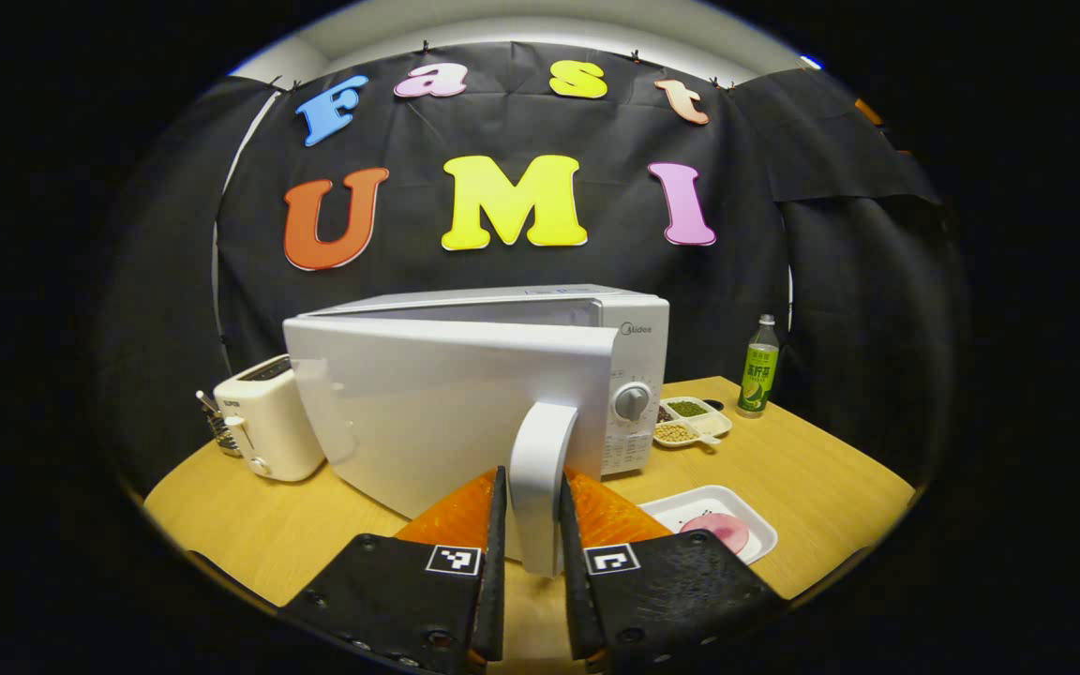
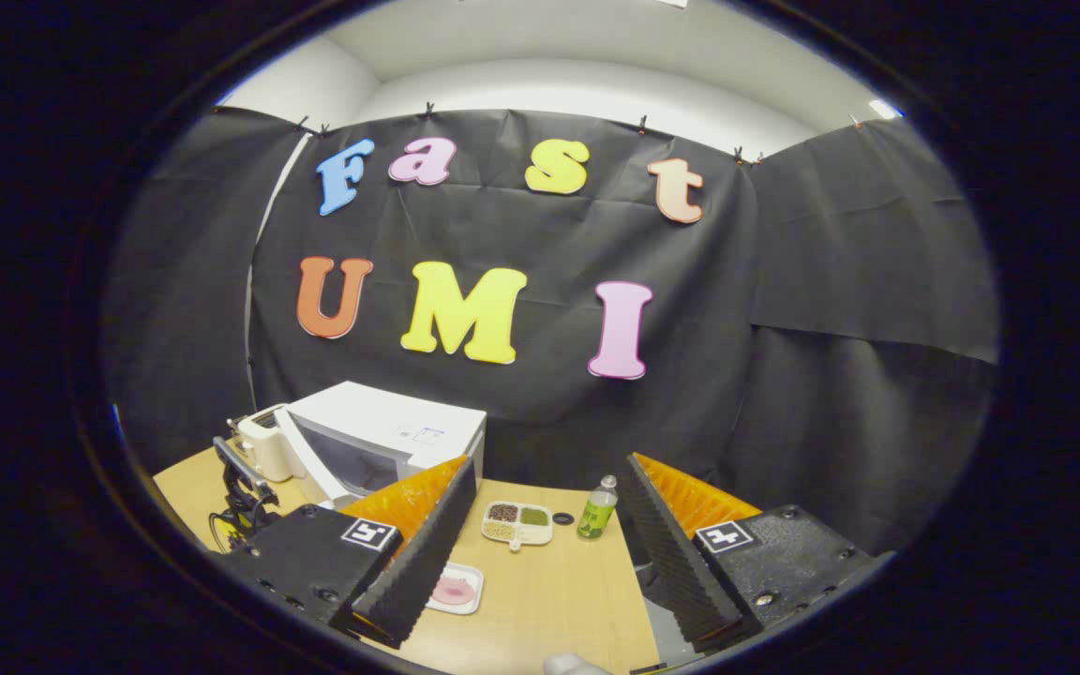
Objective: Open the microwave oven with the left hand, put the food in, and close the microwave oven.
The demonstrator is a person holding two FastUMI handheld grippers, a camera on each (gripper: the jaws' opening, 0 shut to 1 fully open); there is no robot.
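Gripping: your left gripper (image 1: 532, 525) clamps the white curved plastic door handle (image 1: 540, 469) of the microwave; both fingers (image 1: 495, 534) press on its two sides.
Door: the white microwave door (image 1: 446, 412) stands swung partly out from the white box-shaped microwave oven (image 1: 596, 309); the hinge side is on the left in the left gripper view, and a gap shows along the top edge.
Control panel: a grey round knob (image 1: 632, 401) sits on the oven front, just right of the handle.
Right gripper: your right gripper (image 2: 545, 534) is spread wide and grasps nothing; it hangs above the table, well apart from the oven.
Food: the pink round food (image 1: 716, 531) lies in a white rectangular tray (image 1: 681, 511) on the light wooden table (image 1: 812, 469), near the front edge, to the right of the handle. In the right gripper view the tray (image 2: 455, 590) lies just beside your right gripper's left finger (image 2: 418, 553).
Farther on the table: a white divided dish with beans and grains (image 1: 690, 422) lies near the oven's right side, and a clear bottle with green label (image 1: 758, 367) stands upright behind it.
Left of the oven: a cream plastic toaster (image 1: 263, 417) stands just beside the open door.
In the right gripper view: your left gripper's body (image 2: 242, 497) appears at the oven (image 2: 381, 436) door.
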